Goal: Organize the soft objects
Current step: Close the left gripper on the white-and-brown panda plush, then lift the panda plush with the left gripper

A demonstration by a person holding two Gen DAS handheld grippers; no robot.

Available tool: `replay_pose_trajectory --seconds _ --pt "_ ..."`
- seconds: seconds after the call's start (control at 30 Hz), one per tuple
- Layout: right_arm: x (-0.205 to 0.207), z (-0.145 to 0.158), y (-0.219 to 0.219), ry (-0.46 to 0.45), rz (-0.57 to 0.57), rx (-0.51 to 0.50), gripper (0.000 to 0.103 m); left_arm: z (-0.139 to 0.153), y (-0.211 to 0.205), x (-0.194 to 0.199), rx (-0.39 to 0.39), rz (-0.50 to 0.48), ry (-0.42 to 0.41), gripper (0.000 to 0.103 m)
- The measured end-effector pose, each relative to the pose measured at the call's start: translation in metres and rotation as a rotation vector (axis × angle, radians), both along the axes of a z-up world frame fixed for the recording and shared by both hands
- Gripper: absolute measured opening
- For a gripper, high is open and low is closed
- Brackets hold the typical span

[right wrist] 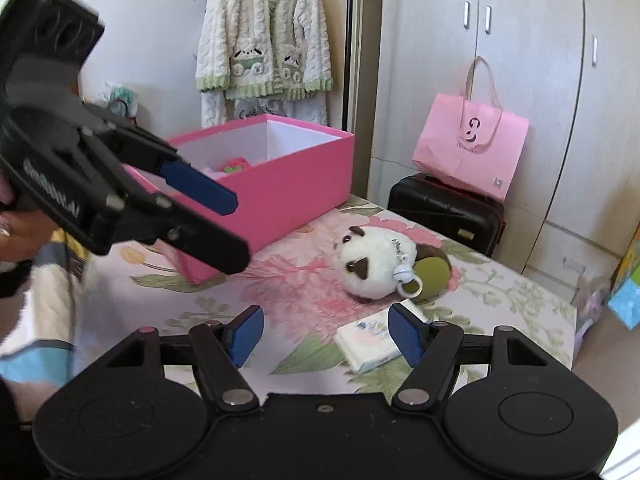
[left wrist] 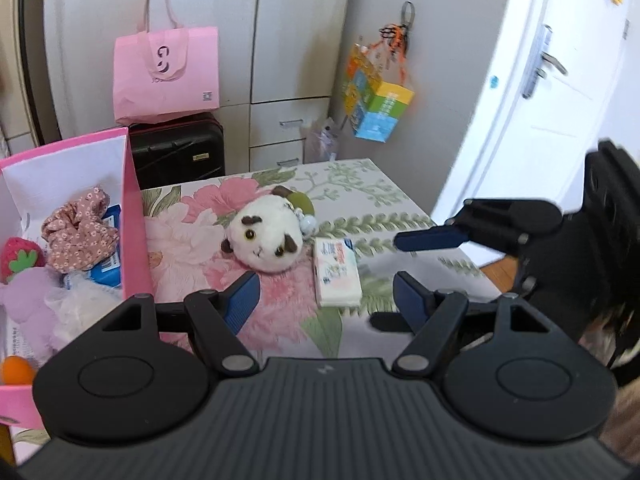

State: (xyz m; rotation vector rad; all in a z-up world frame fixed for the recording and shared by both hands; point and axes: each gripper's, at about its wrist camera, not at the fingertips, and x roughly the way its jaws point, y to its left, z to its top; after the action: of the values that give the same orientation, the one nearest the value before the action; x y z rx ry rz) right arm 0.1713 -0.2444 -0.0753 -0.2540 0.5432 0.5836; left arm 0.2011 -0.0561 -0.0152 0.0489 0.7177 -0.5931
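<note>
Soft things sit in two places: some inside the pink box point(left wrist: 134, 216), some out on the floral counter point(left wrist: 400, 200). That counter is the biggest thing before me, covered in a cloth of pink blooms and green leaves. The pink box stands on its left side as my left camera sees it, open at the top, white inside. In it I see a floral scrunchie point(left wrist: 78, 232), a strawberry plush point(left wrist: 20, 258), a pale purple plush point(left wrist: 28, 300), a blue packet point(left wrist: 108, 268) and something orange point(left wrist: 16, 370) at the near corner.

Out on the cloth, just right of the box, lies a white plush toy point(left wrist: 262, 236) with brown patches, dark eyes and a green part at its back. In the right view a small white charm point(right wrist: 404, 272) on a ring hangs at its side. A tissue pack point(left wrist: 336, 272) lies flat just beside the plush, nearer to me, apart from the box.

My left claw point(left wrist: 326, 298) hovers above the cloth with its blue pads spread wide, gripping nothing; plush and tissue pack show in the gap. My right claw point(right wrist: 326, 330) is likewise wide apart and empty, low over the counter, its right pad in front of the tissue pack's corner.

Behind stand a black suitcase point(right wrist: 446, 208) bearing a pink shopping bag point(right wrist: 472, 146), and a fluffy cardigan point(right wrist: 264, 28) hangs on the wall.
</note>
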Motion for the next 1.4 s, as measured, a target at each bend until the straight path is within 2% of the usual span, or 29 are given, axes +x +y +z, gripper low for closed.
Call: replay_pose_trajectory --seconds 0.27,0.43,0.53,0.57,0.6,0.67,0.93,1.13,1.27,1.4 --pt "0.044 -0.024 0.023 -0.14 0.02 -0.097 0.074 -0.027 -0.02 0.046 -0.082 0.089 0.005 0.073" --pt "0.069 -0.037 0.033 -0.173 0.027 -0.156 0.074 -0.043 -0.027 0.066 -0.071 0.205 -0.051 0.073" --pt "0.081 -0.042 0.033 -0.181 0.036 -0.161 0.074 -0.051 -0.027 0.078 -0.067 0.225 -0.038 0.073" --pt "0.085 -0.044 0.034 -0.176 0.04 -0.16 0.079 -0.054 -0.028 0.084 -0.056 0.233 -0.027 0.073" --pt "0.089 -0.045 0.033 -0.166 0.043 -0.159 0.089 -0.057 -0.029 0.088 -0.041 0.245 -0.021 0.073" --pt "0.095 -0.046 0.034 -0.155 0.037 -0.158 0.09 -0.062 -0.029 0.095 -0.031 0.263 -0.016 0.073" --pt "0.102 -0.05 0.044 -0.157 0.087 -0.207 0.09 -0.083 -0.018 0.114 -0.15 0.275 0.098 0.073" --pt "0.11 -0.064 0.054 -0.155 0.087 -0.258 0.089 -0.09 -0.019 0.115 -0.161 0.26 0.137 0.072" --pt "0.106 -0.065 0.057 -0.18 0.066 -0.27 0.083 -0.088 -0.019 0.111 -0.157 0.251 0.12 0.065" --pt "0.096 -0.062 0.06 -0.19 0.056 -0.264 0.081 -0.084 -0.018 0.106 -0.15 0.248 0.106 0.065"
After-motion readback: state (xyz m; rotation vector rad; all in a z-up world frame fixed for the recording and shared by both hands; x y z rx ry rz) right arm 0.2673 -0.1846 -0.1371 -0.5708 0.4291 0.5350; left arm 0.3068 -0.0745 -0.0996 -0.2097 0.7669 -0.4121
